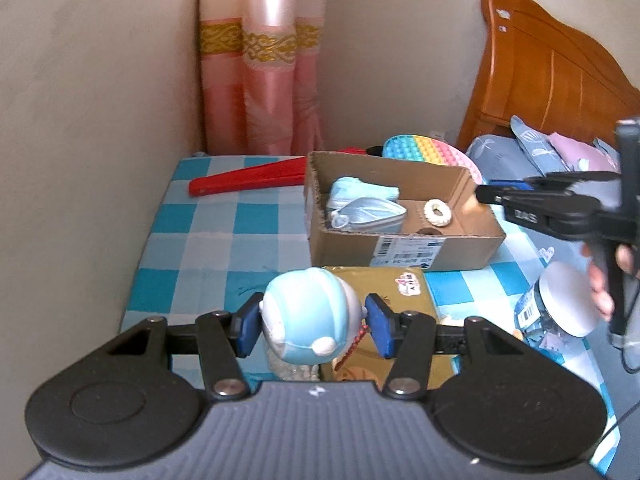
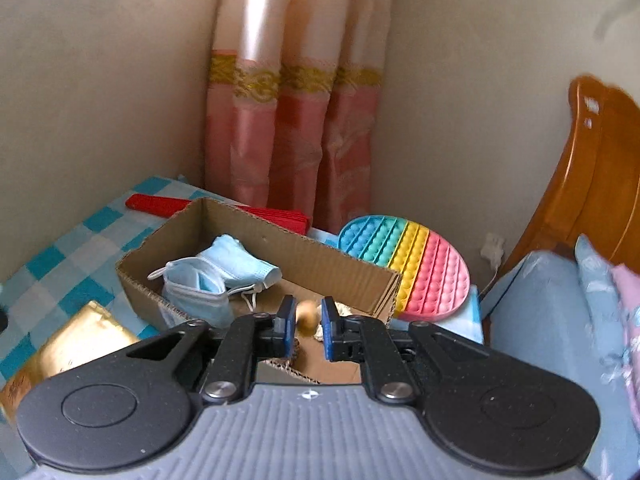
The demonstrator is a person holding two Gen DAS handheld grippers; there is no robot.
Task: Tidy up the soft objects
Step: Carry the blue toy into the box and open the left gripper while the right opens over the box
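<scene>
Squeezing a round pale-blue-and-white plush doll by its yielding head in the left gripper, just short of the open brown cardboard box; light, squashy, best pinched mid-head; right gripper jaws narrow, empty, over the box.

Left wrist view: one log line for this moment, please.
left tool: shut on plush toy, above table | right tool: nothing held, over cardboard box | box contents: face masks, scrunchie
</scene>
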